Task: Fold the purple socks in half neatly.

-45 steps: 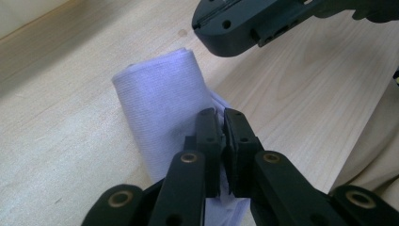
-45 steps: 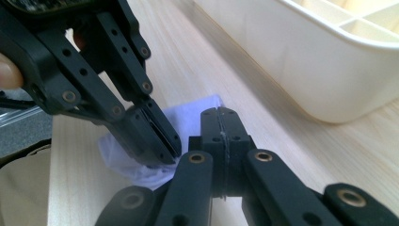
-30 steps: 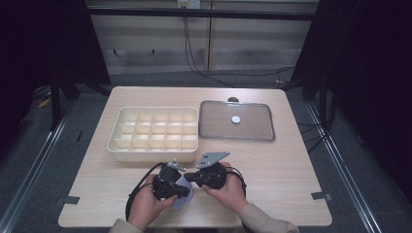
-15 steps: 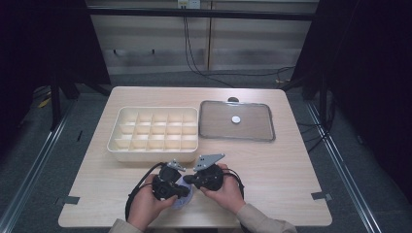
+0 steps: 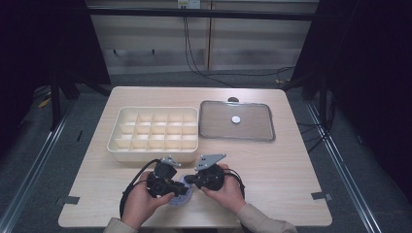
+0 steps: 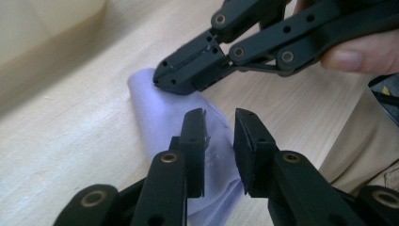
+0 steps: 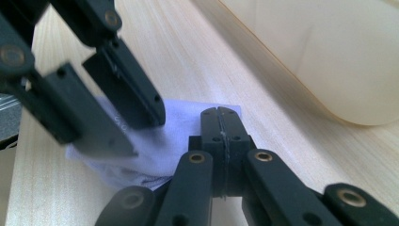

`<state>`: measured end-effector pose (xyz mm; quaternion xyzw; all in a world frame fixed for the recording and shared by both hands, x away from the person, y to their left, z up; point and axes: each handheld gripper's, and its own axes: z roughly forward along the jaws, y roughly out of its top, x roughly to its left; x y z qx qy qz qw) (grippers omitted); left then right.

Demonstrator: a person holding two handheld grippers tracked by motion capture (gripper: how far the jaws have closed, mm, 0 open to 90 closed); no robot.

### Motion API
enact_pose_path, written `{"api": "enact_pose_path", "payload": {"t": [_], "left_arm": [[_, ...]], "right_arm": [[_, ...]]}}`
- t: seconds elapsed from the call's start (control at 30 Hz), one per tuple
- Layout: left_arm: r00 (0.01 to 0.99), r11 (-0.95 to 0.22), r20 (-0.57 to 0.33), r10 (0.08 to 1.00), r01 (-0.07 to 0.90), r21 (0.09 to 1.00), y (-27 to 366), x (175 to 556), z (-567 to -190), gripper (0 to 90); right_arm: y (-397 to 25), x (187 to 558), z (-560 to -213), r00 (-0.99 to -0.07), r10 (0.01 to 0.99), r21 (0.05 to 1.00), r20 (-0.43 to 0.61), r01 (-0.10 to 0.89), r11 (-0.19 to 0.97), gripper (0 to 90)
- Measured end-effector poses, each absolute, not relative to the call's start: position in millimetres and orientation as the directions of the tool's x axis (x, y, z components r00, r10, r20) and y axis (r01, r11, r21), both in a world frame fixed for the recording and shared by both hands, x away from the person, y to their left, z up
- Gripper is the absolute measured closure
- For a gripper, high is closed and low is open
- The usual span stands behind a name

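A small lavender cloth [image 5: 179, 198] lies crumpled on the wooden table near its front edge, between the two hands. My left gripper [image 6: 219, 122] is open, its jaws a little apart just above the cloth [image 6: 155, 113]. My right gripper [image 7: 219, 113] is shut, its tip pinching the cloth [image 7: 176, 141] at one edge. Seen from above, the left gripper [image 5: 176, 187] and the right gripper [image 5: 188, 180] point at each other, tips nearly meeting. The left gripper view shows the right gripper [image 6: 162, 80] at the cloth's far end. In the right gripper view the left gripper [image 7: 143, 134] hangs over the cloth.
A cream tray with several compartments [image 5: 155, 154] stands just behind the hands. To its right is a shallow metal tray [image 5: 255, 127] with a small white disc [image 5: 236, 119] in it. Bare tabletop [image 5: 286, 179] lies to the right of the hands.
Both hands stay at the cloth near the front edge. Only the right gripper has shifted slightly.
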<state>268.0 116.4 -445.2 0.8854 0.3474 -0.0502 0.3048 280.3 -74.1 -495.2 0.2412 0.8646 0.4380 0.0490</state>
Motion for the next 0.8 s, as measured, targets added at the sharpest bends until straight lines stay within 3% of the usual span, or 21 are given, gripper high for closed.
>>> {"api": "enact_pose_path", "payload": {"t": [0.4, 0.8], "left_arm": [[0.742, -0.587, -0.260, 0.618, 0.655, 0.476, 119.1, 272.1, -455.4, 89.9], [0.736, -0.593, -0.266, 0.623, 0.666, 0.453, 118.6, 269.6, -457.2, 90.0]], "right_arm": [[-73.5, 279.1, -495.3, -0.879, 0.461, 0.779, 0.125, 0.374, 0.502, 90.0], [-72.2, 277.7, -495.6, -0.882, 0.457, 0.780, 0.114, 0.365, 0.509, 90.0]]}}
